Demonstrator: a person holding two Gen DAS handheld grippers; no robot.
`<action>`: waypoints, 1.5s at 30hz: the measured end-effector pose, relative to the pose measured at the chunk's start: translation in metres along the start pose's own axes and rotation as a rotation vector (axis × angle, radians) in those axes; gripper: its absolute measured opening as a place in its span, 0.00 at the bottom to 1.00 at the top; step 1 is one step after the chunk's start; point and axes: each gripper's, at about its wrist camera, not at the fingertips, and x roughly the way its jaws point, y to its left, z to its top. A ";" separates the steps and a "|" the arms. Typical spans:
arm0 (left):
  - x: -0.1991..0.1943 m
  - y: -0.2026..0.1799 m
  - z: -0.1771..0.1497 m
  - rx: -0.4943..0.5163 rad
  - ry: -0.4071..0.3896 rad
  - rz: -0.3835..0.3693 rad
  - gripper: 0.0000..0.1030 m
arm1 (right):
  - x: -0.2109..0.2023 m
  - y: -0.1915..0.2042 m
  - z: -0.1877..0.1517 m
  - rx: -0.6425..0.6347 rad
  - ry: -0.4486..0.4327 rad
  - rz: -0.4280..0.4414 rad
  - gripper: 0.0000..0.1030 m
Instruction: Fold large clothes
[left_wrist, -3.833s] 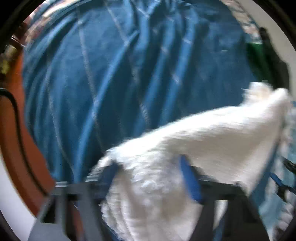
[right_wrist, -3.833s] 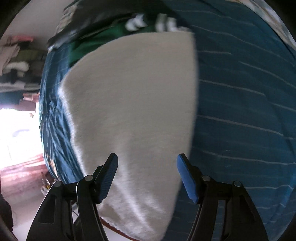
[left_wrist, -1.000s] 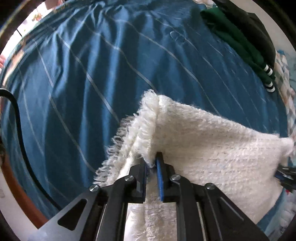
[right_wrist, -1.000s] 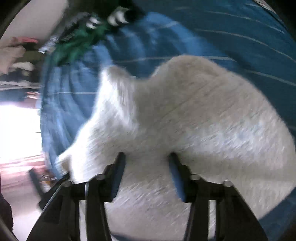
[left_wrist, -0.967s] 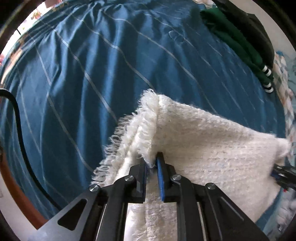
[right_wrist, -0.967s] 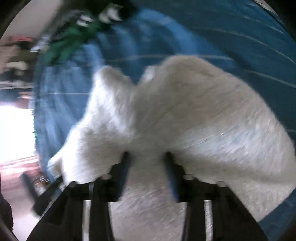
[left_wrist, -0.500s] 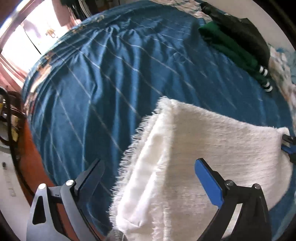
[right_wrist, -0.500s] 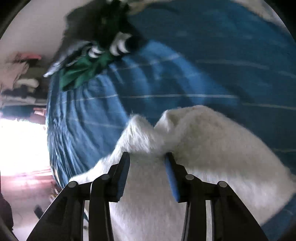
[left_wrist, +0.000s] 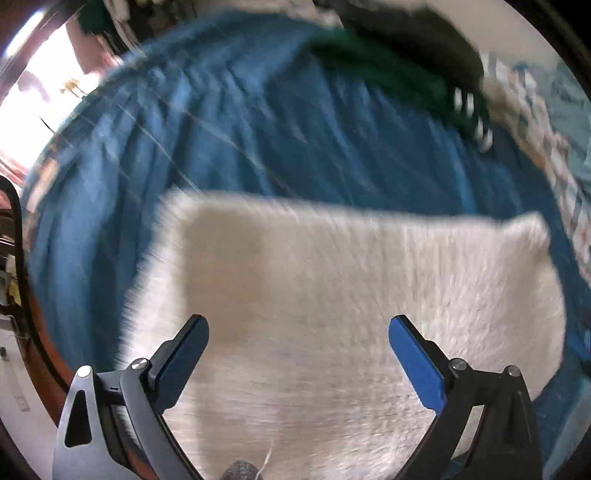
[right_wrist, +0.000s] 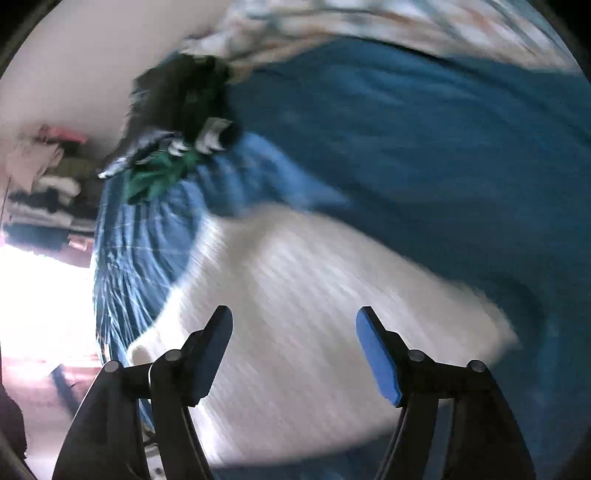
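A white fuzzy knit garment (left_wrist: 332, 295) lies folded on the blue striped bedsheet (left_wrist: 258, 122). It also shows in the right wrist view (right_wrist: 295, 317). My left gripper (left_wrist: 298, 354) is open and empty, above the near part of the garment. My right gripper (right_wrist: 294, 343) is open and empty, above the garment too. Both views are blurred by motion.
A pile of green and black clothes (left_wrist: 399, 70) lies at the far side of the bed, also in the right wrist view (right_wrist: 177, 129). A patterned cloth (left_wrist: 535, 122) lies at the far right. The bed's left edge (left_wrist: 37, 332) and a black cable are at left.
Both grippers have let go of the white garment and opened. They have drawn back from it, and it now lies flat on the sheet.
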 end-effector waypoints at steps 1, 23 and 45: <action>0.018 -0.002 -0.006 0.003 0.029 0.016 0.97 | -0.001 -0.017 -0.009 0.041 0.010 0.016 0.69; 0.031 -0.073 0.034 0.093 -0.009 -0.063 1.00 | 0.126 -0.062 0.018 0.239 -0.026 0.568 0.32; 0.060 -0.156 0.107 0.263 0.002 -0.405 1.00 | -0.074 0.047 0.027 0.024 -0.351 0.411 0.21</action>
